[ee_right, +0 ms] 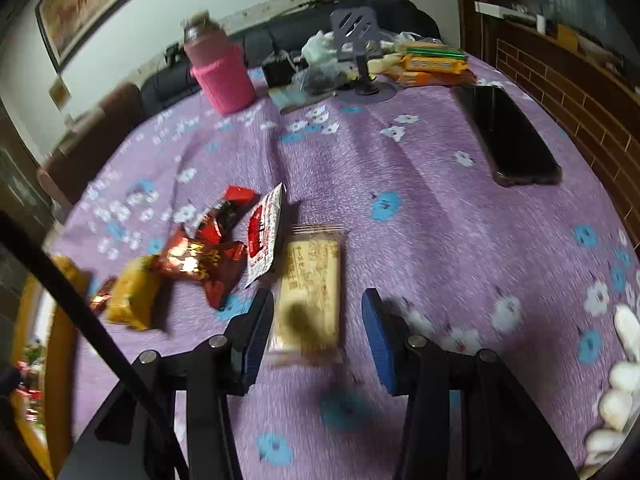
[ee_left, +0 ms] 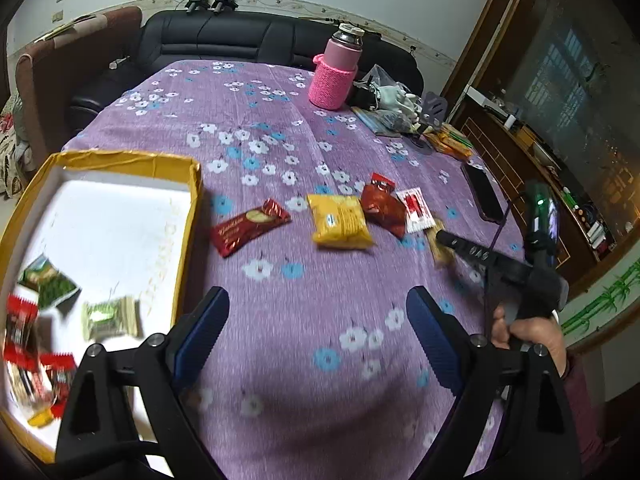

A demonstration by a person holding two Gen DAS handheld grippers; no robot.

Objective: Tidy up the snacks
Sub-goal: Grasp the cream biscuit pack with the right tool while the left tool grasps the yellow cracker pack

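Note:
A yellow-rimmed box [ee_left: 132, 162] with a white inside stands at the left and holds several snack packets [ee_left: 110, 317]. On the purple flowered cloth lie a red biscuit packet [ee_left: 250, 226], a yellow packet [ee_left: 340, 221], a dark red packet [ee_left: 383, 205], a white-red sachet [ee_left: 418, 210] and a tan clear-wrapped biscuit [ee_right: 310, 292]. My left gripper [ee_left: 318, 336] is open and empty above bare cloth, right of the box. My right gripper [ee_right: 316, 328] is open, its jaws on either side of the tan biscuit; it also shows in the left wrist view [ee_left: 444, 236].
A pink flask [ee_left: 335, 70] stands at the far side. A black phone [ee_right: 506, 134] lies at the right. A phone stand [ee_right: 360, 40], bags and orange biscuit packs [ee_right: 434, 64] crowd the far right corner. A dark sofa [ee_left: 224, 38] is behind the table.

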